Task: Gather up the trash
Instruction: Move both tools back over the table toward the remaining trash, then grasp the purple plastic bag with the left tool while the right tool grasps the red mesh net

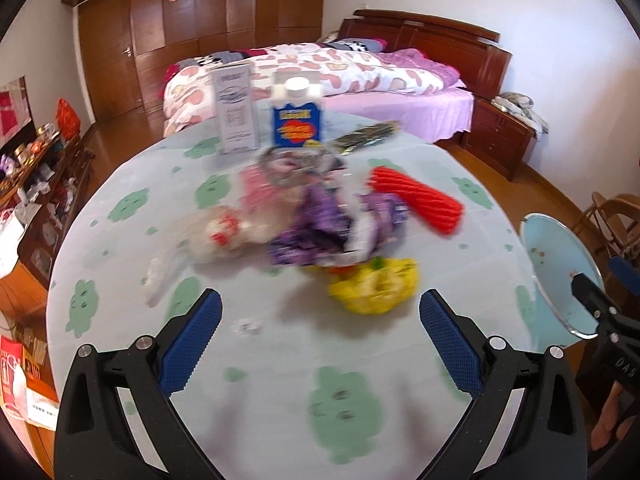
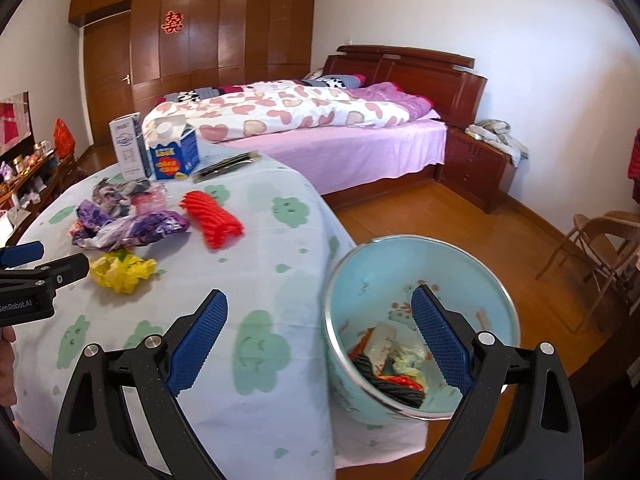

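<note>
On the round table with its green-patterned cloth (image 1: 344, 400) lies a heap of trash: a yellow wrapper (image 1: 376, 288), a crumpled purple wrapper (image 1: 320, 228), a red ribbed packet (image 1: 416, 200) and a clear bag with red print (image 1: 224, 232). My left gripper (image 1: 320, 298) hovers open just short of the yellow wrapper (image 2: 120, 272), holding nothing. My right gripper (image 2: 320, 296) is open and empty at the table's right edge, over a tilted light-blue bin (image 2: 480, 280) with several wrappers (image 2: 392, 368) in it. The left view is motion-blurred.
A blue carton (image 1: 296, 120), a white box (image 1: 236, 108) and a dark flat packet (image 1: 368, 136) stand at the table's far side. Beyond are a bed (image 2: 320, 128), a nightstand (image 2: 476, 168), a wooden chair (image 2: 600, 248) and a cluttered low cabinet (image 1: 40, 184).
</note>
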